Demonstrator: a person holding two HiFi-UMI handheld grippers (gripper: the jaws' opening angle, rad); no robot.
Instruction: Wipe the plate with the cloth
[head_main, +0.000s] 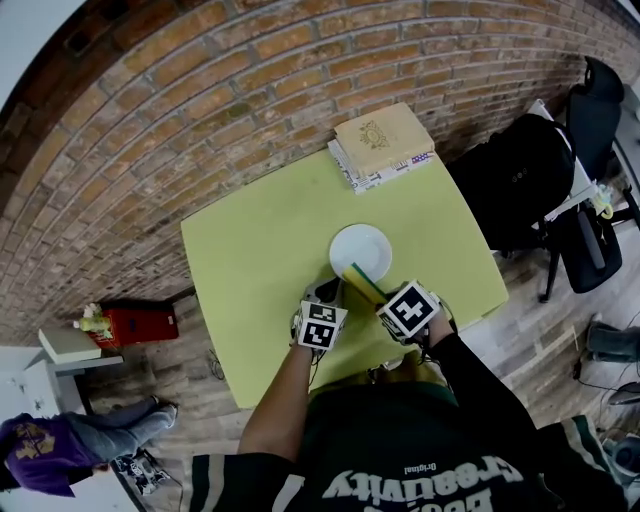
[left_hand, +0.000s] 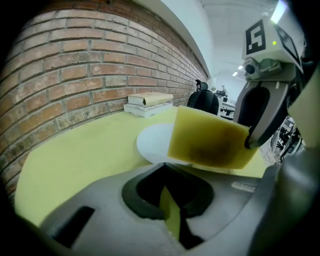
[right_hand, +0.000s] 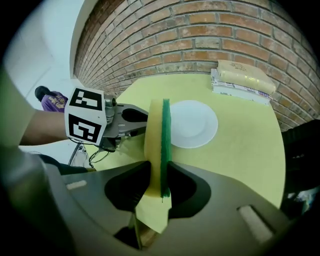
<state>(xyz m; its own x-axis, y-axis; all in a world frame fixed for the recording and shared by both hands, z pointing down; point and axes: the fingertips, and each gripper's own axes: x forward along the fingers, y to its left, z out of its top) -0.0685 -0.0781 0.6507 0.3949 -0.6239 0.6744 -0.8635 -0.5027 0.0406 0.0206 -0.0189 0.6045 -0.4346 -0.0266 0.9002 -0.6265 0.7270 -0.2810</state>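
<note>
right gripper (right_hand: 159, 172) clamps sponge (right_hand: 155, 131) | plate (head_main: 358, 247) partly hidden | left gripper (left_hand: 170, 202) seemingly closed

Left gripper (head_main: 325, 292) closed, right gripper (head_main: 378, 295) clamped, side by side.

office-type rm: brick wall (head_main: 200, 90), swivel chairs (head_main: 597, 105), books (head_main: 385, 140).

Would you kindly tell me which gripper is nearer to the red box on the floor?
Left. The left gripper is over the table, right of the red box; the right gripper, holding the sponge, sits farther right.
</note>
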